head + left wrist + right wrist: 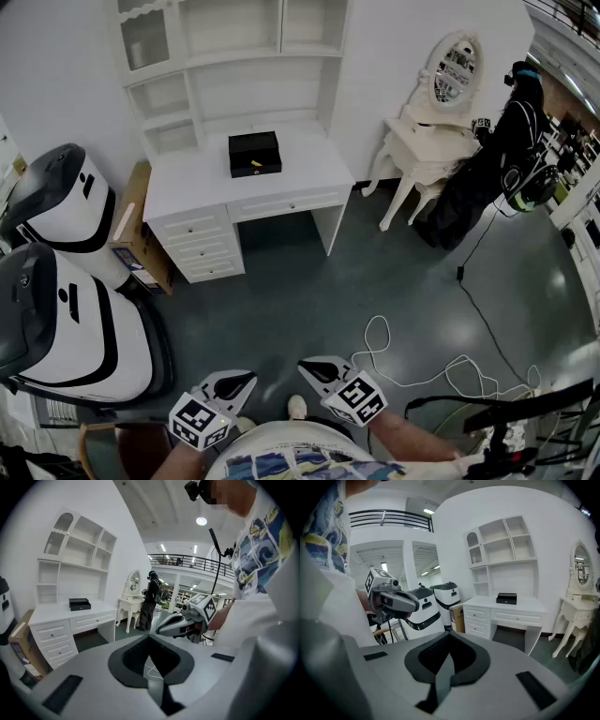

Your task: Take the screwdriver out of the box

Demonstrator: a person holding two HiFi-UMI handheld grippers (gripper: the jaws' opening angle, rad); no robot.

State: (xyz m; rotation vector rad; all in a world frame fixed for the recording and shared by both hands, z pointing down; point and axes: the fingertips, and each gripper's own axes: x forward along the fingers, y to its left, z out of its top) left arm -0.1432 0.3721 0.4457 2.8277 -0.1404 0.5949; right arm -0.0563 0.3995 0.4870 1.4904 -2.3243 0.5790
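A black box point(254, 153) sits with its lid down on the white desk point(197, 183) across the room; it also shows in the left gripper view point(79, 603) and the right gripper view point(506, 598). No screwdriver is visible. My left gripper point(239, 381) and right gripper point(314, 367) hang side by side close to my body, far from the desk. In their own views the left gripper point(149, 637) and the right gripper point(449, 634) each have their jaws closed to a point with nothing between them.
Two white robot bodies point(66, 309) and a cardboard box point(141, 234) stand left of the desk. A white vanity table point(427, 150) with a mirror and a dark bag point(487, 178) stand at the right. White cable point(412, 370) loops over the grey floor.
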